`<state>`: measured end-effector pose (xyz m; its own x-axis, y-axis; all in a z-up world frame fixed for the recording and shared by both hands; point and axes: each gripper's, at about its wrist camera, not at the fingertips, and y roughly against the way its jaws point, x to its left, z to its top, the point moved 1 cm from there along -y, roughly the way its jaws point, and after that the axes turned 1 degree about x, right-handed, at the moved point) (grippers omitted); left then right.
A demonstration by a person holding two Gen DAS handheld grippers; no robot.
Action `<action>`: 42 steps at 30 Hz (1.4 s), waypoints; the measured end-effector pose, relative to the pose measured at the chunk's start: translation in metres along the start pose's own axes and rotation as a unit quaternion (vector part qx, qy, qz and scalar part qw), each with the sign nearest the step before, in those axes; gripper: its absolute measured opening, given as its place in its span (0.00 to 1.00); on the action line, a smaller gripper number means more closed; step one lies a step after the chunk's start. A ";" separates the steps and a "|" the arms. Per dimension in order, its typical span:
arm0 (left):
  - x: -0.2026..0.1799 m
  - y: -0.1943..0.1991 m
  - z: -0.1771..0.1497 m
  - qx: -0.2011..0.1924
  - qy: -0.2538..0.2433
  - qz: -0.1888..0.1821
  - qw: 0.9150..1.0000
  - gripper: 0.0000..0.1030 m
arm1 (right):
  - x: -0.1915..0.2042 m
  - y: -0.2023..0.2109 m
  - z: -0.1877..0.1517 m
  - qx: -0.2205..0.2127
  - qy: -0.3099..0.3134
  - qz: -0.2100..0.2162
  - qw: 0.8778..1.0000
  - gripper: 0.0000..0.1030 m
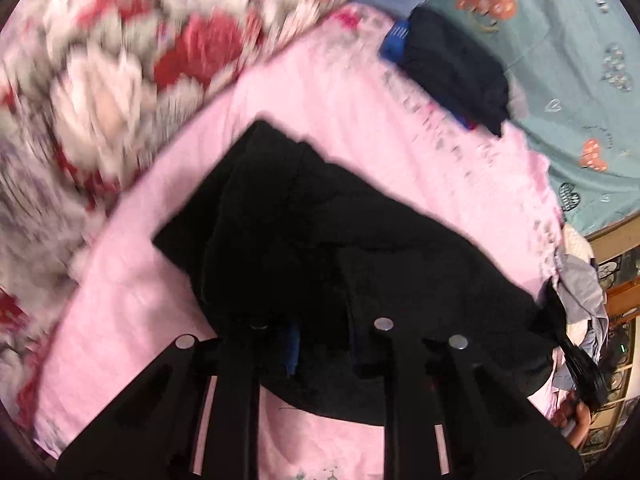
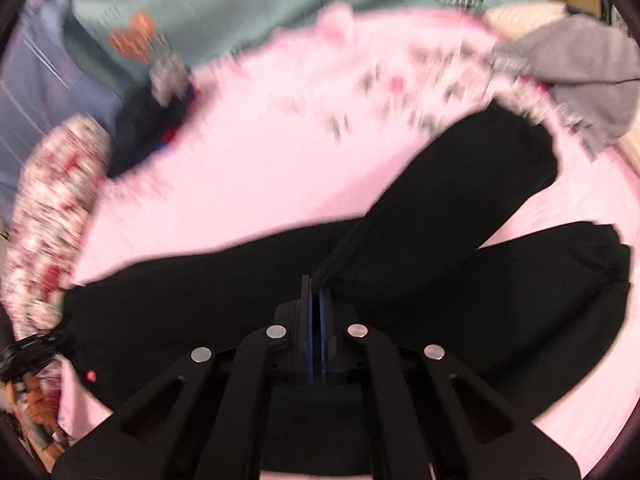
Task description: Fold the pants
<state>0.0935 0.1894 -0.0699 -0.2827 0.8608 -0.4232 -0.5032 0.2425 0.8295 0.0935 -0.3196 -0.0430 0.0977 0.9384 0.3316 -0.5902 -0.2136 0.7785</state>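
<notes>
On the pink sheet [image 2: 248, 176], black pants [image 2: 420, 248] are lying; right hand-held gripper [image 2: 316, 292] is pinching a fold at 6 o'clock, left hand-held gripper [image 1: 316, 344] is gripping pants narrowly.

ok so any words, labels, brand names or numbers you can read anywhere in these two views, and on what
None can be read.
Grey marks along the pink sheet's border: possibly lettering, too blurred to tell.
Small marks by the hearts on the teal sheet: too small and blurred.
Black pants: no label shows.
Blue item by the dark folded clothes: pale stripes only, unreadable.
</notes>
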 end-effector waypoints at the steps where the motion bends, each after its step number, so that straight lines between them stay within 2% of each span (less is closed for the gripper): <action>1: -0.003 0.012 0.003 -0.019 -0.009 -0.004 1.000 0.17 | -0.003 0.019 -0.006 -0.014 -0.004 0.015 1.000 0.02; 3: -0.006 0.028 0.006 -0.042 -0.020 -0.007 0.999 0.17 | -0.005 0.044 -0.022 -0.026 -0.006 0.037 0.999 0.02; 5: -0.007 0.034 0.005 -0.048 -0.031 -0.001 0.998 0.17 | -0.001 0.057 -0.041 -0.028 0.004 0.051 0.998 0.02; 7: 0.000 0.027 -0.001 -0.030 -0.031 0.012 0.999 0.17 | 0.000 0.053 -0.059 -0.014 -0.001 0.054 0.998 0.02; 11: 0.027 -0.007 -0.015 0.027 -0.007 0.041 0.999 0.17 | -0.009 0.011 -0.092 0.049 -0.027 0.040 0.998 0.02; 13: 0.043 -0.019 -0.022 0.041 0.011 0.037 0.998 0.18 | -0.011 -0.001 -0.099 0.063 -0.033 0.034 0.997 0.02; 16: 0.045 -0.015 -0.024 0.031 0.004 0.040 0.999 0.28 | -0.011 -0.002 -0.102 0.067 -0.024 0.029 0.997 0.06; 17: 0.044 -0.014 -0.024 0.030 0.002 0.047 0.998 0.34 | -0.011 -0.002 -0.102 0.073 -0.020 0.027 0.997 0.11; 18: 0.042 -0.011 -0.023 0.029 0.001 0.051 0.998 0.36 | -0.010 -0.001 -0.101 0.081 -0.015 0.026 0.996 0.18; 20: 0.033 0.000 -0.020 0.012 -0.017 0.072 0.997 0.54 | -0.009 0.007 -0.098 0.082 -0.005 0.028 0.996 0.28; 21: 0.028 0.008 -0.020 -0.004 -0.028 0.091 0.995 0.69 | -0.011 0.013 -0.096 0.072 -0.001 0.019 0.997 0.34; 22: 0.024 0.018 -0.019 -0.028 -0.040 0.107 0.993 0.74 | -0.012 0.021 -0.092 0.055 0.003 0.008 0.998 0.36; 24: 0.014 0.036 -0.018 -0.074 -0.067 0.129 0.987 0.76 | -0.020 0.037 -0.078 0.011 0.002 -0.021 1.000 0.42; 27: 0.002 0.042 -0.019 -0.078 -0.081 0.116 0.987 0.80 | -0.026 0.041 -0.047 -0.042 0.023 -0.087 0.995 0.47; 29: -0.006 0.034 -0.021 -0.063 -0.085 0.101 0.989 0.80 | -0.023 0.026 -0.026 -0.049 0.047 -0.113 0.991 0.47; 32: -0.024 0.017 -0.032 -0.040 -0.115 0.096 0.988 0.80 | -0.016 -0.020 0.009 -0.030 0.071 -0.156 0.985 0.47; 35: -0.035 0.003 -0.041 -0.023 -0.134 0.098 0.986 0.80 | -0.024 -0.073 0.040 0.018 0.067 -0.216 0.974 0.47; 37: -0.034 -0.006 -0.042 -0.016 -0.132 0.109 0.985 0.81 | -0.041 -0.088 0.049 0.045 0.051 -0.234 0.970 0.47; 38: -0.033 -0.009 -0.042 -0.011 -0.129 0.113 0.985 0.81 | -0.048 -0.094 0.052 0.054 0.045 -0.239 0.968 0.44; 41: -0.030 -0.018 -0.038 0.006 -0.121 0.122 0.985 0.81 | -0.068 -0.092 0.058 0.052 0.026 -0.250 0.966 0.05; 42: -0.029 -0.022 -0.037 0.012 -0.120 0.125 0.985 0.81 | -0.072 -0.088 0.059 0.050 0.018 -0.241 0.969 0.03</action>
<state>0.0822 0.1426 -0.0893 -0.1919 0.9754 -0.1083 -0.4227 0.0174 0.9061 0.1854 -0.3845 -0.1037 0.3140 0.9442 -0.0998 -0.4020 0.2274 0.8870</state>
